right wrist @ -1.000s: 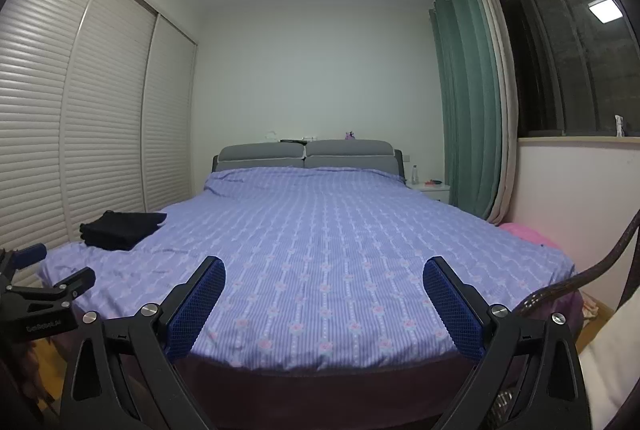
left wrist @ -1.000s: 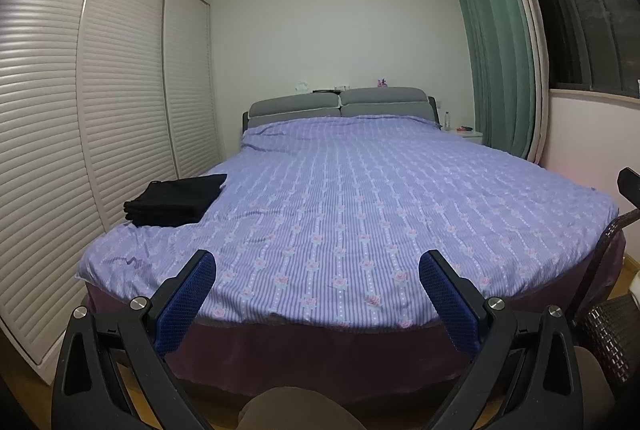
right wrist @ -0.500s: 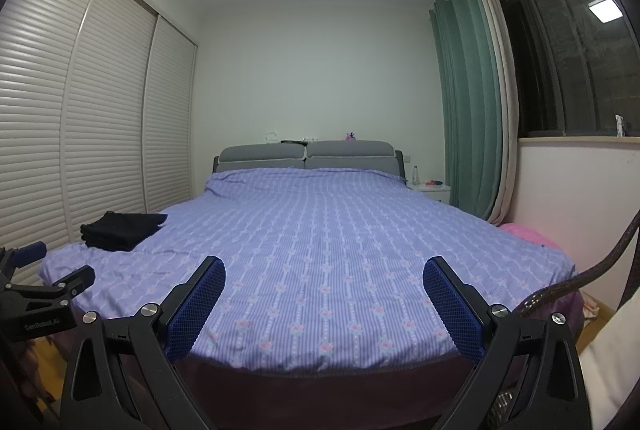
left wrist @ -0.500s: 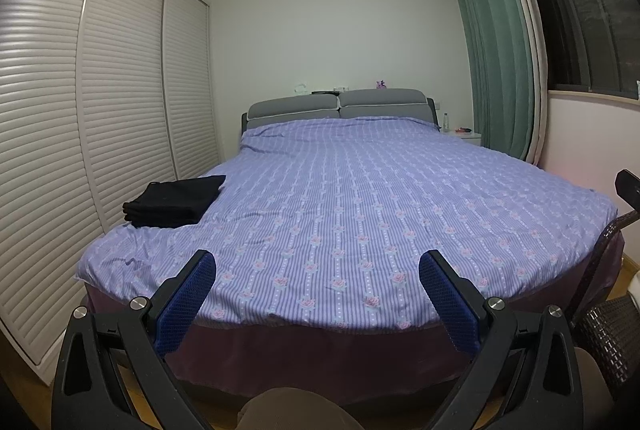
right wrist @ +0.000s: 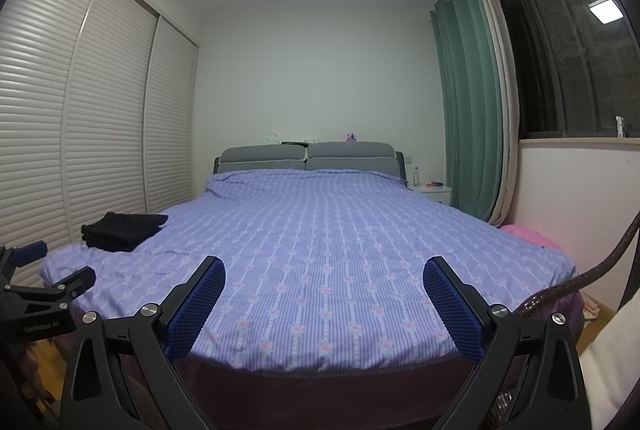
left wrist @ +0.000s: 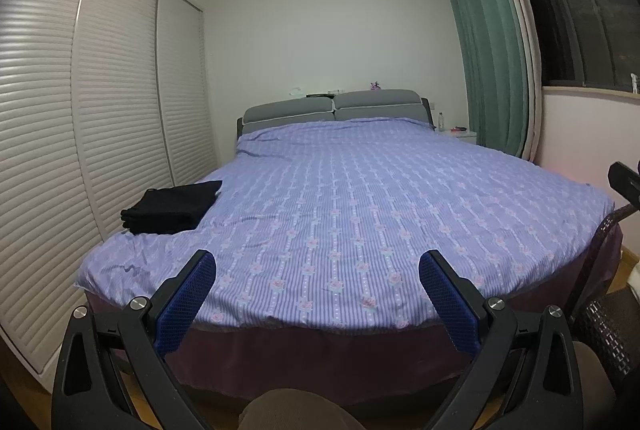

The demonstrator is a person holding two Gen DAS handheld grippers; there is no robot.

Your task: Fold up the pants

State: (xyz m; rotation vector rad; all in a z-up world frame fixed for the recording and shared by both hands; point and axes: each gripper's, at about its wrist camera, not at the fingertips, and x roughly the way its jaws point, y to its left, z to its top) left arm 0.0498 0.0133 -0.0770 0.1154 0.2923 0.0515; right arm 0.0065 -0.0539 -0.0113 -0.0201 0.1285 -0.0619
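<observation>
Black pants (left wrist: 172,206) lie folded in a flat stack on the left edge of the purple striped bed (left wrist: 360,197); they also show in the right wrist view (right wrist: 122,231). My left gripper (left wrist: 318,272) is open and empty, held off the foot of the bed, far from the pants. My right gripper (right wrist: 324,276) is open and empty, also off the foot of the bed. The left gripper's body (right wrist: 36,302) shows at the left edge of the right wrist view.
White louvred wardrobe doors (left wrist: 60,133) run along the left of the bed. A grey headboard (left wrist: 332,107) and a nightstand (left wrist: 460,135) stand at the far end. Green curtains (left wrist: 492,61) hang at the right. A wicker chair (left wrist: 604,314) stands at the bed's right foot corner.
Both views have shifted only slightly; the grippers stay open and the pants have not moved.
</observation>
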